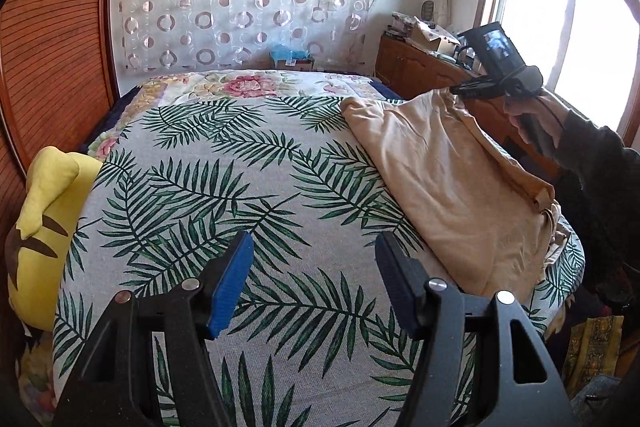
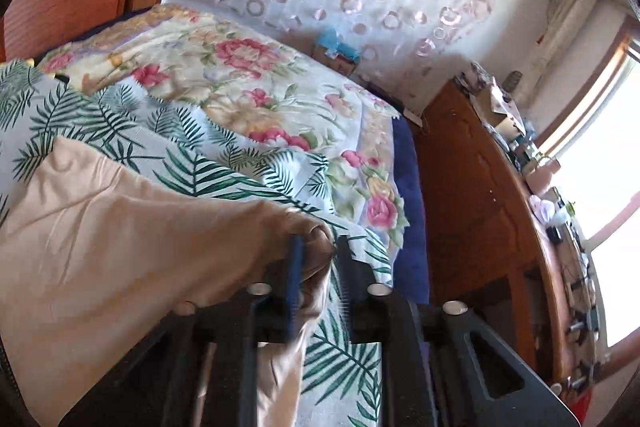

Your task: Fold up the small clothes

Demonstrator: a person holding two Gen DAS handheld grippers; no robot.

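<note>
A beige garment (image 1: pixel 448 171) lies on the right side of the bed, on a leaf-print cover (image 1: pixel 224 187). My right gripper (image 2: pixel 318 259) is shut on the garment's far edge (image 2: pixel 316 231) and holds that edge raised above the bed; it also shows in the left wrist view (image 1: pixel 454 90), at the garment's lifted far corner. The rest of the garment (image 2: pixel 104 227) slopes down to the left. My left gripper (image 1: pixel 314 283) is open and empty above the leaf-print cover, left of the garment's near end.
A floral quilt (image 2: pixel 224 67) covers the far part of the bed. A yellow plush toy (image 1: pixel 44 211) sits at the bed's left edge. A wooden cabinet (image 2: pixel 492 211) with clutter stands right of the bed, under a window (image 1: pixel 576 39).
</note>
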